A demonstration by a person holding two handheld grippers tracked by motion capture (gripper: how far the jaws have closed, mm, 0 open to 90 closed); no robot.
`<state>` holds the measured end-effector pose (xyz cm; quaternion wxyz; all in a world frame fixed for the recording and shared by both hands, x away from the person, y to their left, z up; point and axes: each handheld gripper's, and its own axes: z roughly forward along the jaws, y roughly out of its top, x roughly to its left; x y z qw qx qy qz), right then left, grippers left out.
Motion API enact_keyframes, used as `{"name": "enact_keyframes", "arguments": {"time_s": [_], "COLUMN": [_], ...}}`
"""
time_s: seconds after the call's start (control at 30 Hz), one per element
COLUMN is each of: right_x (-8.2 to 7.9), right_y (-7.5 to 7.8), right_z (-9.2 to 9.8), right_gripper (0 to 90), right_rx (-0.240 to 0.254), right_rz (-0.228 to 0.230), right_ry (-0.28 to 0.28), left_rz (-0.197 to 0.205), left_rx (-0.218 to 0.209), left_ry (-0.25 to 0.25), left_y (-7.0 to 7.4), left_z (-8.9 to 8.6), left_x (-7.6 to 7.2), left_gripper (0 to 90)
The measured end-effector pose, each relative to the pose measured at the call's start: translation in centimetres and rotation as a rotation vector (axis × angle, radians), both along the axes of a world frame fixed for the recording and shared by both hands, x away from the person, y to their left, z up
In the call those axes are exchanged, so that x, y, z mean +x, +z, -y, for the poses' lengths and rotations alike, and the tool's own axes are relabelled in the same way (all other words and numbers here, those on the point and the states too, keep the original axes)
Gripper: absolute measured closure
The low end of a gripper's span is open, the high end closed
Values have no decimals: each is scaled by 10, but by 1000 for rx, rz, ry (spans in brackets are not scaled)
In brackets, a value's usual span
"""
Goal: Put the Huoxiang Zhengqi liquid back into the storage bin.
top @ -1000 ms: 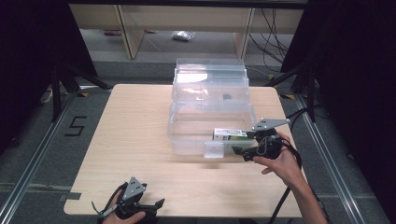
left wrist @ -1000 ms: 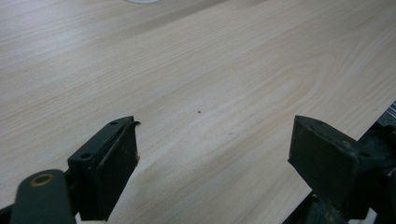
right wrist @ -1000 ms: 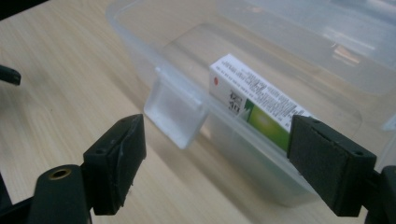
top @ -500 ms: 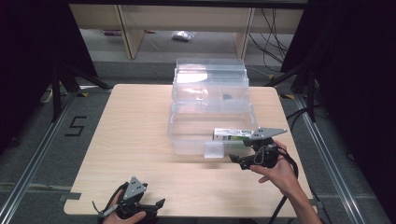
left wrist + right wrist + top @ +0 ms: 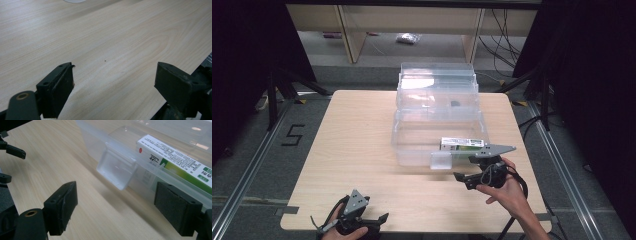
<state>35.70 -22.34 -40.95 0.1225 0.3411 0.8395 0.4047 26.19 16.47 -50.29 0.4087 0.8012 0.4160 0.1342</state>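
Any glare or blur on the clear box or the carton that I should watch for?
High view: a bright ceiling-light reflection sits on the clear box; the carton is small, its print unreadable. Right gripper view: carton label fairly sharp, latch tab slightly soft, glare spots top right. Left gripper view: table evenly lit, jaws blurred.

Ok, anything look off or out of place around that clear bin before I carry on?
Nothing looks spilled or damaged. The clear bin sits square on the table, the white and green box lies flat inside its near compartment, and the latch flap hangs open. Both claws, right claw and left claw, are open.
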Motion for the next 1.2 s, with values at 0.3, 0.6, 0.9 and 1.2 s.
{"name": "enact_keyframes", "arguments": {"time_s": [0.3, 0.6, 0.9, 1.2], "right_x": [-7, -13, -17, -25], "right_y": [-11, -19, -25, -34], "right_z": [-4, -3, 0, 3], "right_gripper": [200, 198, 195, 193], "right_rx": [15, 38, 46, 75], "right_rz": [-37, -68, -60, -104], "right_ry": [5, -14, -6, -24], "left_rz": [-4, -1, 4, 2], "left_rx": [20, 15, 11, 22], "left_ry": [-11, -9, -6, 1], "left_y": [1, 1, 1, 1], "left_z": [-2, -1, -1, -1], "left_x": [0, 0, 0, 1], "left_gripper": [149, 149, 149, 149]}}
